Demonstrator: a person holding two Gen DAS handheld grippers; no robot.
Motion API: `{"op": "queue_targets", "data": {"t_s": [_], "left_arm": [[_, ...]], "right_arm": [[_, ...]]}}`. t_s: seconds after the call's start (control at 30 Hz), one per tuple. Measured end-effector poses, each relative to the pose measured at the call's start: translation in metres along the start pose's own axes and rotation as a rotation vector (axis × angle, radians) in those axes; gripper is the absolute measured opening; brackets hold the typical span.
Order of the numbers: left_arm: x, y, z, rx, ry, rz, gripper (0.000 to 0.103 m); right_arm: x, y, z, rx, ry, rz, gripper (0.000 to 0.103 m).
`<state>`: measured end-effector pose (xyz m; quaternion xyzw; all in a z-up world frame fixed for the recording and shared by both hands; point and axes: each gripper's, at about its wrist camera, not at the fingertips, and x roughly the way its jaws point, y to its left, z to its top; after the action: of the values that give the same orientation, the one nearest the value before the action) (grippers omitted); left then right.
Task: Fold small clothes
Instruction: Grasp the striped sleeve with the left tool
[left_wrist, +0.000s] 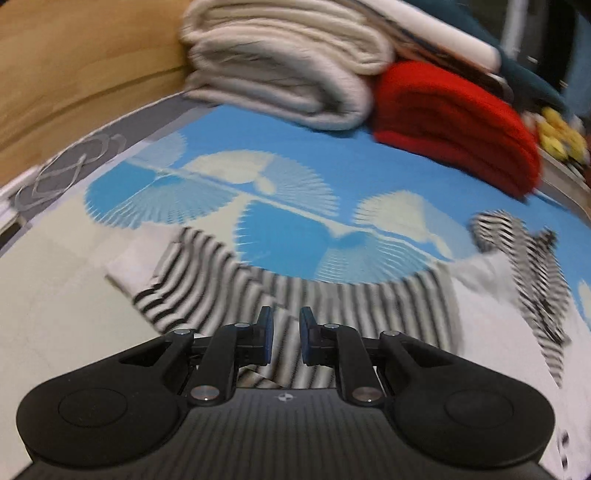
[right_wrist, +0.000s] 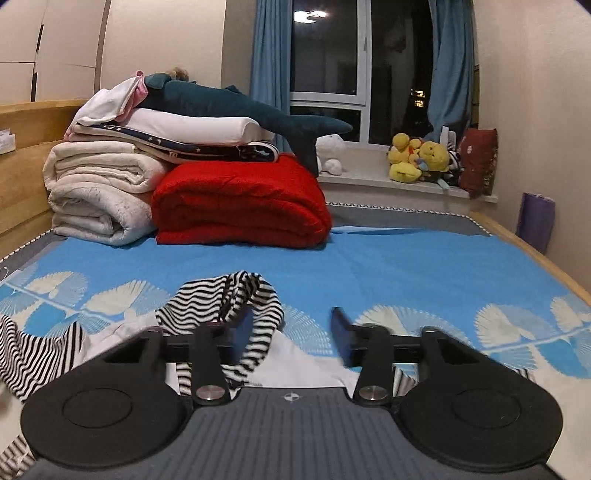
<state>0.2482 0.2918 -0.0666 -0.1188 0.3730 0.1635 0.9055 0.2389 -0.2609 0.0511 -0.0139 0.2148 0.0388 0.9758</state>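
Note:
A small black-and-white striped garment with white panels (left_wrist: 332, 306) lies spread on the blue patterned bed cover (left_wrist: 332, 166). My left gripper (left_wrist: 286, 338) hovers over its striped middle with a narrow gap between the blue pads, nothing between them. One striped sleeve (left_wrist: 524, 266) lies out to the right. In the right wrist view the same garment (right_wrist: 221, 306) is bunched in front of my right gripper (right_wrist: 291, 332), which is wide open. A striped fold lies between its fingers, ungripped.
A folded cream blanket (right_wrist: 99, 199) and a red blanket (right_wrist: 240, 203) are stacked at the head of the bed with pillows and a plush shark (right_wrist: 240, 107). A wooden headboard (left_wrist: 74, 74) is on the left. Plush toys (right_wrist: 421, 158) sit on the windowsill.

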Motion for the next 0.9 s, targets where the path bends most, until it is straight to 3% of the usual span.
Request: {"op": "queue_targets", "data": {"t_s": [0.03,0.17,0.23,0.3,0.4,0.5,0.57,0.6,0.63,0.67,0.7,0.8,0.9], "left_arm": [[0.004,0.01,0.0,-0.026,0.005,0.018,0.016],[0.029,0.045,0.011,-0.154,0.026,0.084,0.019],[0.039,0.063,0.011,-0.232,0.044,0.126,0.032],[0.047,0.082,0.011,-0.319,0.058,0.16,0.033],[0.058,0.102,0.01,-0.422,0.078,0.184,0.047],[0.073,0.11,0.007,-0.467,0.107,0.183,0.051],[0.078,0.105,0.006,-0.43,0.104,0.198,0.052],[0.078,0.099,0.007,-0.402,0.097,0.205,0.048],[0.078,0.095,0.007,-0.379,0.092,0.197,0.026],[0.078,0.093,0.009,-0.365,0.094,0.179,0.01],[0.078,0.091,0.01,-0.358,0.093,0.172,0.004],[0.06,0.076,0.02,-0.301,0.024,0.207,0.004],[0.033,0.05,0.036,-0.231,-0.067,0.167,0.004]], "right_arm": [[0.009,0.001,-0.003,0.014,0.018,-0.003,0.016],[0.035,0.007,-0.007,0.125,0.134,0.048,0.015],[0.039,0.015,-0.004,0.091,0.123,0.068,0.015],[0.043,0.024,0.0,0.025,0.099,0.074,0.016],[0.051,0.032,0.002,-0.018,0.109,0.094,0.02],[0.055,0.038,0.003,-0.036,0.122,0.106,0.026],[0.059,0.04,0.003,-0.041,0.13,0.109,0.029],[0.059,0.041,0.001,-0.043,0.138,0.108,0.03],[0.06,0.042,0.001,-0.043,0.146,0.107,0.03],[0.061,0.043,0.0,-0.043,0.153,0.106,0.03],[0.062,0.044,-0.001,-0.043,0.16,0.104,0.03],[0.062,0.044,-0.002,-0.039,0.17,0.098,0.03],[0.061,0.046,-0.002,-0.041,0.178,0.086,0.03]]}}
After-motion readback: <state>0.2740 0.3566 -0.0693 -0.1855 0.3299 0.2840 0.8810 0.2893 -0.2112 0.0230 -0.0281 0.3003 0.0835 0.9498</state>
